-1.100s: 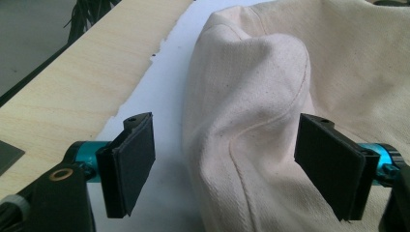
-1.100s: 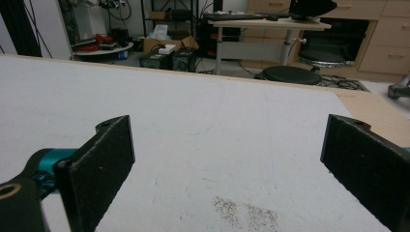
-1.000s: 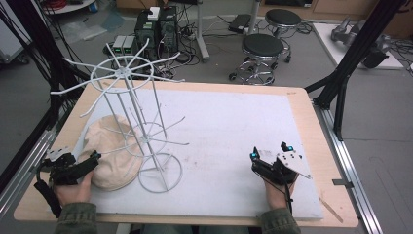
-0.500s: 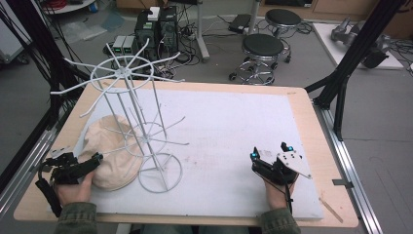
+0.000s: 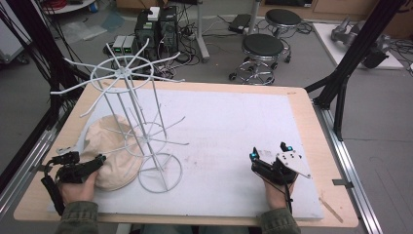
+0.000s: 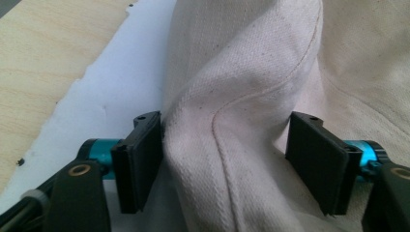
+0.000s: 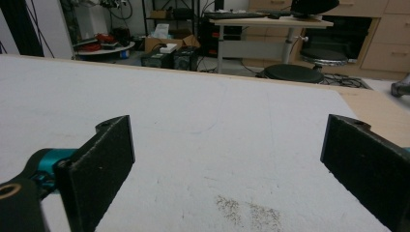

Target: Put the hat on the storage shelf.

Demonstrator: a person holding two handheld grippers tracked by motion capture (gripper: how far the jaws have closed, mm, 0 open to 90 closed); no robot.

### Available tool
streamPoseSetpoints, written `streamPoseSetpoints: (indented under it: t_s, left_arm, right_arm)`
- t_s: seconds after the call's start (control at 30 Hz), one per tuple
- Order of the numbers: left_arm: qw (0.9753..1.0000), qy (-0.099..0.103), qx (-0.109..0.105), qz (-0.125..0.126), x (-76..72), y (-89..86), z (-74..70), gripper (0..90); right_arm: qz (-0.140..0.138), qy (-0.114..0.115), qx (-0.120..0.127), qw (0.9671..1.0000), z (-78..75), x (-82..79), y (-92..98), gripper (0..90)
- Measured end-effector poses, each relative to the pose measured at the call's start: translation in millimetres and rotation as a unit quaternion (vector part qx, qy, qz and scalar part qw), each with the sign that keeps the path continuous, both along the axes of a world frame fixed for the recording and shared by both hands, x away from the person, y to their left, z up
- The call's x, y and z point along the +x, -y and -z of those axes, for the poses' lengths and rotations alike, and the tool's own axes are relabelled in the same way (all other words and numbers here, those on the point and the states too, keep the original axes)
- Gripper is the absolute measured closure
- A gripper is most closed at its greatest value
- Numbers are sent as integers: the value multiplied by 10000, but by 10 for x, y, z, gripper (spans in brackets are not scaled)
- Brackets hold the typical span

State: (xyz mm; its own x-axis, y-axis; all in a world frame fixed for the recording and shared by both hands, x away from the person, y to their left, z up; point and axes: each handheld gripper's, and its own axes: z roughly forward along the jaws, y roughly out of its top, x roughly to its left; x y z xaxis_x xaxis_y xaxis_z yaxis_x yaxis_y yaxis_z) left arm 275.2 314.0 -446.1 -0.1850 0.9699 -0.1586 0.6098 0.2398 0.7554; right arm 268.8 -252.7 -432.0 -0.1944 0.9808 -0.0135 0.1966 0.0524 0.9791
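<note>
Straddling hat [image 6: 241,96] brim, left tongs [image 6: 225,162]

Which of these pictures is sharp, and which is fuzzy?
Left gripper view: the hat's weave is crisp between the jaws. Right gripper view: the jaws look soft, the stool beyond clearer. High view: even light, a bit grainy, faint shadows under the rack.

White wire rack [image 5: 141,126], black stools [image 5: 263,47]

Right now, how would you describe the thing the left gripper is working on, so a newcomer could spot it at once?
Start at the white wire rack standing on the table's left half. At its foot, on the near-left side, lies a cream cloth hat, a fold of it between the left gripper jaws. It is the only soft thing there.
</note>
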Motion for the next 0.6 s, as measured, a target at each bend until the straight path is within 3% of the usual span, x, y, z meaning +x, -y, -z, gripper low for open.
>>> streamPoseSetpoints:
  t_s: [0.13, 0.37, 0.6]
  left_arm:
    - [9999, 18, -124, 34, -5, -17, -11, 411]
    - [9973, 61, -726, 96, -20, -137, -9, 638]
    - [9962, 7, -839, 220, -6, -165, -24, 709]
  right_arm:
    - [-8, -4, -8, 10000, 2, 3, -2, 40]
    - [-47, -15, -12, 10000, 5, 2, -9, 40]
    - [-69, -13, -6, 10000, 4, 1, -12, 40]
